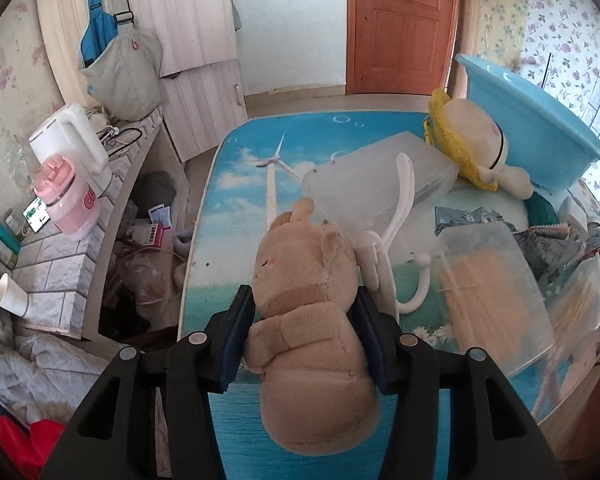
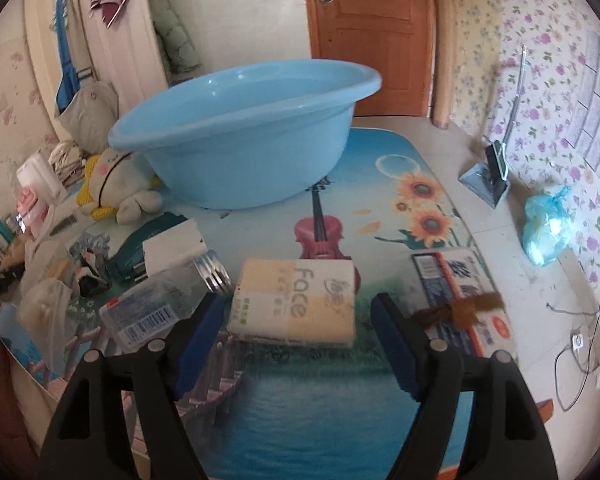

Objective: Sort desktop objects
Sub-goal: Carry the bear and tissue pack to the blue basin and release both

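The left gripper [image 1: 306,334] is seen clamped on a brown plush bear [image 1: 308,320], both blue pads pressed into its sides, the toy being held above the near edge of the printed table mat [image 1: 236,184]. Just beyond the bear, white plastic hooks [image 1: 396,216] are observed lying on the mat, beside a clear lidded container of wooden sticks [image 1: 496,284]. Further back, a frosted plastic box [image 1: 384,168] is noted, and behind it a yellow and cream plush toy [image 1: 476,140] resting against the blue basin [image 1: 532,120]. The right gripper [image 2: 300,320] is found with its fingers spread wide and nothing held; a pack of tissues marked "Face" [image 2: 296,300] lies on the mat between and just beyond its tips. A clear bottle [image 2: 168,300] is seen on its side to the left of the pack, and a blue and white box [image 2: 460,280] to the right. The basin stands at the far end of the table.
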Tool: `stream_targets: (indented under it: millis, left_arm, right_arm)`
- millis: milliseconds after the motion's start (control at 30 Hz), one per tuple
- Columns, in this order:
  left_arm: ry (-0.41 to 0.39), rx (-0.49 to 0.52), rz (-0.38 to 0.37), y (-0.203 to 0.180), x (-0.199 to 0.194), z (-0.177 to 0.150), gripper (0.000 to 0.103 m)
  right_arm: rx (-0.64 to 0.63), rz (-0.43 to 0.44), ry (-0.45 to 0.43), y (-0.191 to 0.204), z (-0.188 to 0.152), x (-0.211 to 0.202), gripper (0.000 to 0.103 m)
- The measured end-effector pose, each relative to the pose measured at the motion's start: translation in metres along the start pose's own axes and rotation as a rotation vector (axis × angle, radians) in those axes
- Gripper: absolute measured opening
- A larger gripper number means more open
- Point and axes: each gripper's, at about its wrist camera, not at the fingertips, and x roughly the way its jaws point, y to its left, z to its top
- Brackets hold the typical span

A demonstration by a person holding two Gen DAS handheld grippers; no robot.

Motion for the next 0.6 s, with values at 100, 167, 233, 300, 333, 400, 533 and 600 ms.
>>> stream_targets:
  millis: [100,167,233,300,333,400,533,600]
  left_arm:
    - [-0.017,0.019,-0.003,-0.003,-0.009,0.003,0.049]
    - [-0.04,0.033,-0.012,-0.002,-0.017,0.003,0.049]
    - [-0.06,0.049,-0.021,-0.002,-0.026,0.002,0.049]
    - [-0.076,0.044,-0.041,0.0,-0.034,0.001,0.049]
    - [-0.081,0.039,-0.051,0.002,-0.036,0.002,0.049]
    - [-0.101,0.03,-0.069,0.002,-0.046,0.001,0.049]
    - [-0.143,0.02,-0.12,0.0,-0.065,0.002,0.049]
    - [-0.163,0.017,-0.134,-0.003,-0.072,0.006,0.049]
  right_arm:
    - [-0.003,0.0,-0.008,0.001,0.0,0.004,0.076]
    - [0.019,-0.002,-0.016,0.0,-0.002,0.003,0.072]
    - [0.049,0.005,-0.031,-0.002,-0.004,0.0,0.062]
    - [0.076,0.005,-0.047,-0.003,-0.006,-0.005,0.062]
    - [0.085,-0.001,-0.059,-0.003,-0.008,-0.009,0.062]
    - [0.09,-0.012,-0.075,-0.002,-0.009,-0.016,0.062]
    - [0.1,-0.019,-0.104,0.004,-0.006,-0.034,0.062]
    - [0.087,-0.023,-0.124,0.009,-0.002,-0.044,0.062]
